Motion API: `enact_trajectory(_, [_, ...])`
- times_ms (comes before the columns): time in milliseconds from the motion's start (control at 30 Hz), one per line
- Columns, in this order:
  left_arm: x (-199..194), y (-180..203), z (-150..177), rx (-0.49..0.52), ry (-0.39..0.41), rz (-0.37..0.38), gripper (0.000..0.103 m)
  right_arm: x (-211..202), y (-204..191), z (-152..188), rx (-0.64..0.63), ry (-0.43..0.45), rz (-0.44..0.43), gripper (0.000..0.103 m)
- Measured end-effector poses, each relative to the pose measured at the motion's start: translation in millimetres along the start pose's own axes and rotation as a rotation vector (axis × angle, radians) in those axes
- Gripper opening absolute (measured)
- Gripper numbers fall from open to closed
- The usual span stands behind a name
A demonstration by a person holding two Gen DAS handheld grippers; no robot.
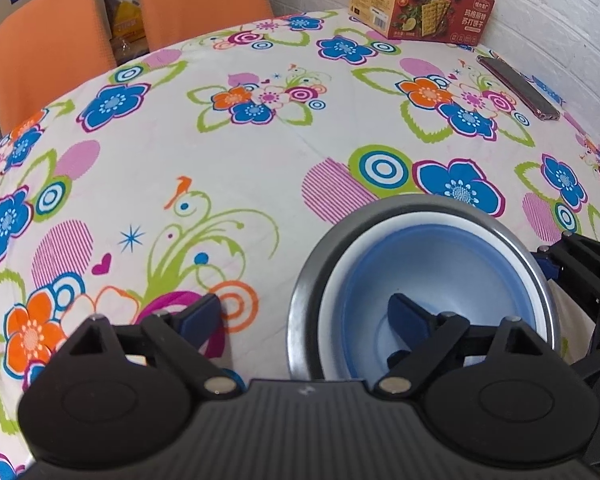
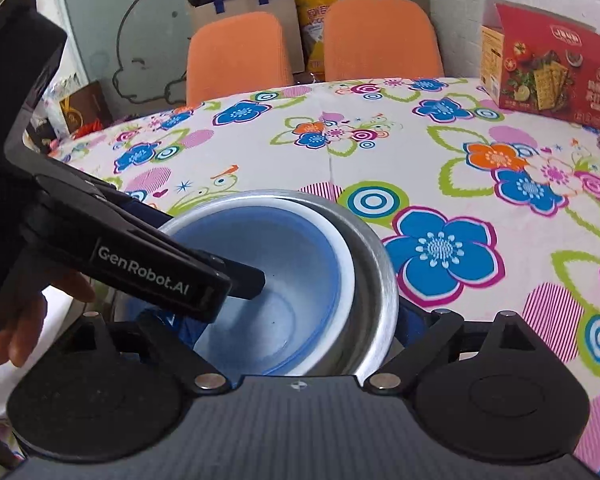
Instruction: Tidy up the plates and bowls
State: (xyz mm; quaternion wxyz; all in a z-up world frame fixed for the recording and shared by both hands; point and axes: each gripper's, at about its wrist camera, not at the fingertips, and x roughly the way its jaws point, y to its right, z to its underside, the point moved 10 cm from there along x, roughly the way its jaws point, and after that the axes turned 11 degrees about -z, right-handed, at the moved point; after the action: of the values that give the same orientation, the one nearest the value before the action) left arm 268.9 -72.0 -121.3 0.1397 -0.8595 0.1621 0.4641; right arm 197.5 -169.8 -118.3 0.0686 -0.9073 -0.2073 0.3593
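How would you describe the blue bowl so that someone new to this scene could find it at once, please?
Start at the table with the flowered tablecloth and look to its near edge, where a nested stack of dishes sits. The blue bowl is the innermost, inside a white bowl that rests in a metal bowl. It alone is blue.

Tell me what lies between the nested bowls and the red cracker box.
Only bare flowered tablecloth lies between the stacked bowls and the red cracker box, in the left wrist view.

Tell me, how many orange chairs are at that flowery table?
2: one orange chair at the far edge, toward the left, and a second beside it on the right. Others may sit out of view.
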Motion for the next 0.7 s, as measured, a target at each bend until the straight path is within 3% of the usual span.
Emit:
enact_trajectory(300, [-0.1, 0.9, -0.6, 0.015, 0.013, 0.012, 0.090, 0.5, -2.6, 0.5, -0.019, 0.033, -0.007, 0.078])
enact_trajectory(500, [-1.5, 5.0, -0.2, 0.028, 0.029, 0.022, 0.090, -0.8, -6.4, 0.8, -0.050, 0.019, -0.024, 0.064])
enact_trajectory(533, [-2.2, 5.9, -0.1, 0.030, 0.033, 0.026, 0.088, -2.8, -5.3, 1.5, -0.061, 0.013, -0.017, 0.057])
enact_trajectory(700, [-11.2, 18.8, -0.6, 0.058, 0.044, 0.085, 0.061, -10.1, -4.6, 5.3, -0.025, 0.014, -0.060, 0.051])
